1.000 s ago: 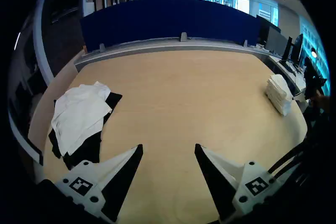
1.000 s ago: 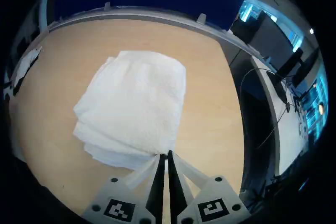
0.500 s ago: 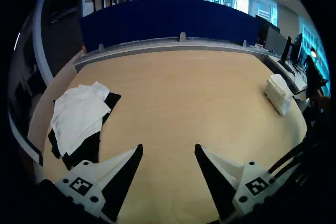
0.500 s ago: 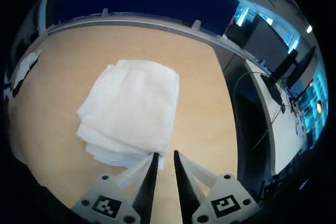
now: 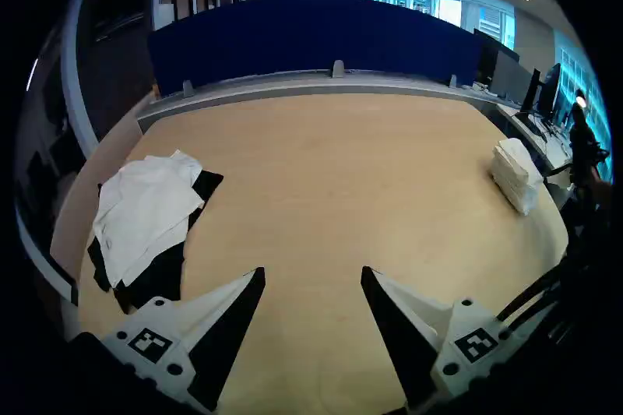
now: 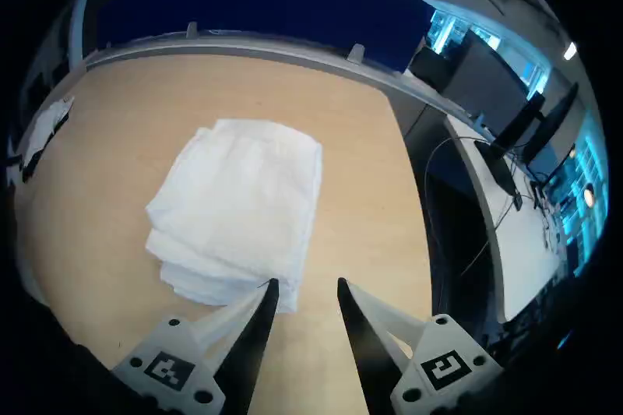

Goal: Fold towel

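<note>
Right gripper [image 6: 306,284]: jaws parted to a moderate gap, nothing between them, poised at the near corner of the stack of folded white towels [image 6: 234,209]. Its left finger overlaps that corner in the right gripper view; contact cannot be confirmed. The stack lies flat on the wooden table [image 6: 366,205], near the table's right-hand edge. Its long axis runs away from the gripper toward the blue partition [image 6: 257,2], leaning slightly to the right at the far end. The layered folded edges face near-left. Several layers show, but an exact count cannot be made. The left gripper view has the same stack [image 5: 515,174] far off at the table's right edge, long axis running front to back. Left gripper [image 5: 312,270]: jaws wide apart, empty, over bare tabletop [image 5: 335,174]. Count: one folded stack; one loose white cloth [image 5: 148,209], crumpled and unfolded, at the table's left side; one black cloth [image 5: 167,275] beneath it, showing at its near and right borders; two grippers. The loose pile and the stack are well apart, at opposite sides of the table.
</note>
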A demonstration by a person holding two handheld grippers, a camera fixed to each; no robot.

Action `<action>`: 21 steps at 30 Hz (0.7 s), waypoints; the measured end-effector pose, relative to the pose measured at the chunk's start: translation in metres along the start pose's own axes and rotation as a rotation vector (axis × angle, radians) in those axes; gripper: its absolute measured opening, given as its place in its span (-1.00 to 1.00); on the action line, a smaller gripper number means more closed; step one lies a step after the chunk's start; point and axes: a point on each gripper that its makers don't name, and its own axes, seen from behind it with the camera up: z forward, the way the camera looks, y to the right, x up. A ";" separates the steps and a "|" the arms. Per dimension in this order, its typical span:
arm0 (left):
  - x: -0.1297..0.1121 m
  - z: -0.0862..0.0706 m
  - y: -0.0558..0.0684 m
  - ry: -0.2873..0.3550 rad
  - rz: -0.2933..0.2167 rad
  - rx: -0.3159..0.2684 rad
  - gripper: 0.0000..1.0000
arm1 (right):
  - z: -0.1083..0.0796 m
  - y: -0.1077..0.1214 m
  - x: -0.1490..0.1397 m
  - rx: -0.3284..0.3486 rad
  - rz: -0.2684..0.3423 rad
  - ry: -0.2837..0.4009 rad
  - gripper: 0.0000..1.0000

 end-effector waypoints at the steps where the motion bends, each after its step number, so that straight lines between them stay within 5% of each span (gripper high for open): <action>1: 0.000 0.000 0.000 0.000 0.000 0.000 0.83 | 0.000 0.000 0.001 0.001 0.003 0.003 0.19; 7: 0.000 0.001 0.001 0.000 0.002 0.000 0.83 | -0.001 -0.008 0.011 0.020 0.015 0.024 0.61; 10: 0.001 0.001 0.001 0.002 0.001 0.000 0.83 | 0.000 -0.014 0.017 0.038 0.022 0.036 1.00; 21: 0.000 0.000 -0.001 0.001 -0.003 0.004 0.83 | 0.005 -0.046 0.041 0.101 0.018 0.075 1.00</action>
